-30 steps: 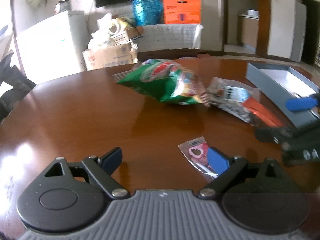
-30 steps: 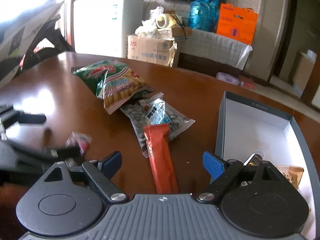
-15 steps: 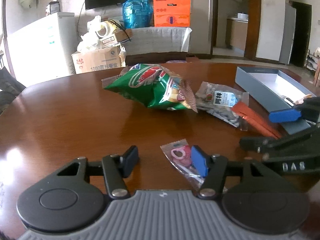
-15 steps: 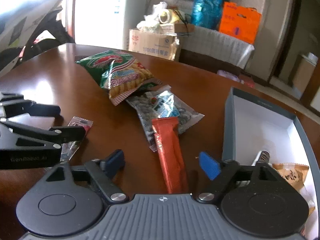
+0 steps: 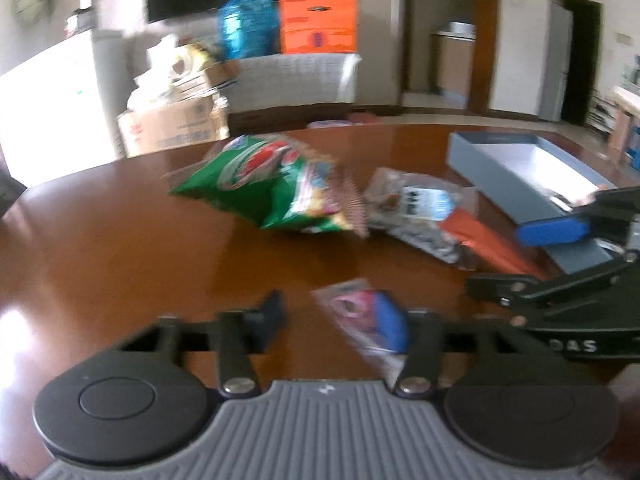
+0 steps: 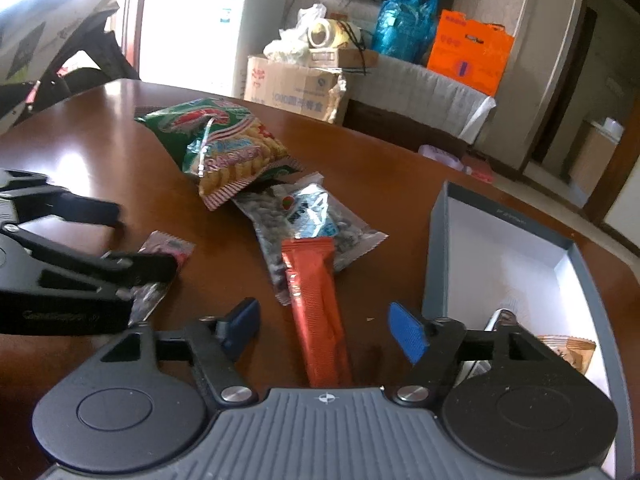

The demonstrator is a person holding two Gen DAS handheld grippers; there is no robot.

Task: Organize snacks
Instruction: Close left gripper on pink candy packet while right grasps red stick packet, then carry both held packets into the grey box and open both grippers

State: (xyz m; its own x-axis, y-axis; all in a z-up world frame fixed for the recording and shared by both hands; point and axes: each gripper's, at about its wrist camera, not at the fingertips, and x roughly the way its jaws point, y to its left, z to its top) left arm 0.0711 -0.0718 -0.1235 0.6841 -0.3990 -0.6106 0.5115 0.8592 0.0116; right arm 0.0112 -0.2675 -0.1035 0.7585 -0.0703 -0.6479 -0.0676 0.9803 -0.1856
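Left gripper (image 5: 334, 316) is low over the glossy brown wooden surface (image 5: 120, 248), jaws closing, spread still, around the small clear candy packet with pink print (image 5: 352, 308). The blue pad sits at the packet's three o'clock edge; whether it touches is lost in the blur, and the dark pad at nine o'clock stands clear of it.

Over to the right gripper (image 6: 324, 324): jaws closing too, still apart, with the long orange-red foil snack stick (image 6: 316, 304) lying between them, neither pad on it. The stick's far end overlaps the clear bag of dark seeds with a blue label (image 6: 308, 216), and at eleven o'clock of that bag lies the puffy green-and-yellow crisp bag (image 6: 224, 148).

At three o'clock of the right gripper sits the open grey-blue cardboard box with a white inside (image 6: 440, 248), a tan wrapped snack (image 6: 568, 350) already in its near end.
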